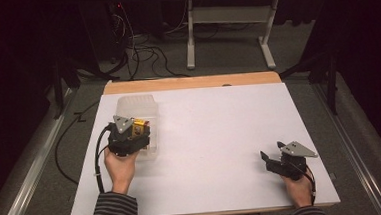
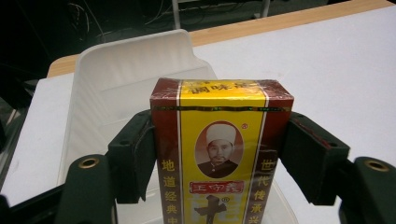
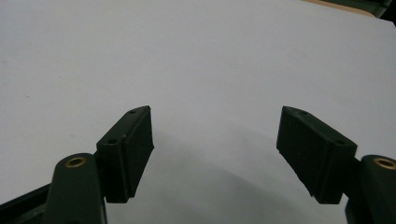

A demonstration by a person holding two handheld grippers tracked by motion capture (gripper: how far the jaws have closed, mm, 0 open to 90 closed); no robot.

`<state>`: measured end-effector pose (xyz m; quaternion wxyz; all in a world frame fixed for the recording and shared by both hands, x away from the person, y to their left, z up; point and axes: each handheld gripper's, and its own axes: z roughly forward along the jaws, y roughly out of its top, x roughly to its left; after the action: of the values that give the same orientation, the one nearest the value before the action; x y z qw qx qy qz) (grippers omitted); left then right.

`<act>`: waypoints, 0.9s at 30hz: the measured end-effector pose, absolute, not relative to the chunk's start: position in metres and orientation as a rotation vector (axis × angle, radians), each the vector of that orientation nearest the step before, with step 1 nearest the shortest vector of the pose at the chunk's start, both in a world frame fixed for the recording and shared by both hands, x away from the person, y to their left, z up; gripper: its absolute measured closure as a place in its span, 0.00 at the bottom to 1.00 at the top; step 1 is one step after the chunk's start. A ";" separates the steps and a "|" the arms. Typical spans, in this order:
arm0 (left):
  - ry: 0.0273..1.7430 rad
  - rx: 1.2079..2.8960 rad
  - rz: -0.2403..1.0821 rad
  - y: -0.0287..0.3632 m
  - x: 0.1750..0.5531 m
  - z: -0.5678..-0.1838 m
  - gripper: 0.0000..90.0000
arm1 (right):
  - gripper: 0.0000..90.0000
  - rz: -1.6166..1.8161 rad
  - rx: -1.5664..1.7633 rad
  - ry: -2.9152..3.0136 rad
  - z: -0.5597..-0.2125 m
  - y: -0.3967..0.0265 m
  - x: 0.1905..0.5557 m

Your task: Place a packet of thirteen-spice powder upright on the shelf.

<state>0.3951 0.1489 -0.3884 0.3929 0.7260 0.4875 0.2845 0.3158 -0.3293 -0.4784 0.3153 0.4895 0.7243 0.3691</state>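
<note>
Holding: a red-and-yellow box is clamped in the left gripper, above a clear plastic tray
Box location: seen in the high view at the left side of the desk, over the near end of the tray; whether it touches the tray floor cannot be told
Box look: upright carton, printed Chinese text and a portrait on the front, glossy film wrap
Handling, judged: likely light and fairly stiff; the wrap is probably slippery; thin card walls could be dented by a hard squeeze
Grip point, judged: the two narrow side faces, about mid-height, are best taken; that is where it is taken now
Left fingers: closed in on the box, one pad pressed to its left side, the other to its right side; front face left uncovered
Left gripper in high view: carried by the left hand
Right gripper: fingers spread wide, nothing between them, nothing touched; bare white desk seen beneath
Right gripper in high view: kept low at the near right of the desk, well apart from box and tray
Tray: translucent, ribbed walls, light stuff; could be shifted if bumped
</note>
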 end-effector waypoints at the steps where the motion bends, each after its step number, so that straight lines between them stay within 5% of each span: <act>1: 1.238 1.840 0.723 0.149 0.395 -0.389 0.36 | 0.30 0.973 1.288 1.908 -0.478 -0.329 0.316; 27: 1.247 1.874 0.720 0.146 0.388 -0.403 0.35 | 0.30 0.976 1.282 1.906 -0.478 -0.330 0.315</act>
<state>0.3883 0.1464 -0.4032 0.3795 0.7337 0.4880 0.2820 0.3152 -0.3299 -0.4781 0.3173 0.4871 0.7242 0.3709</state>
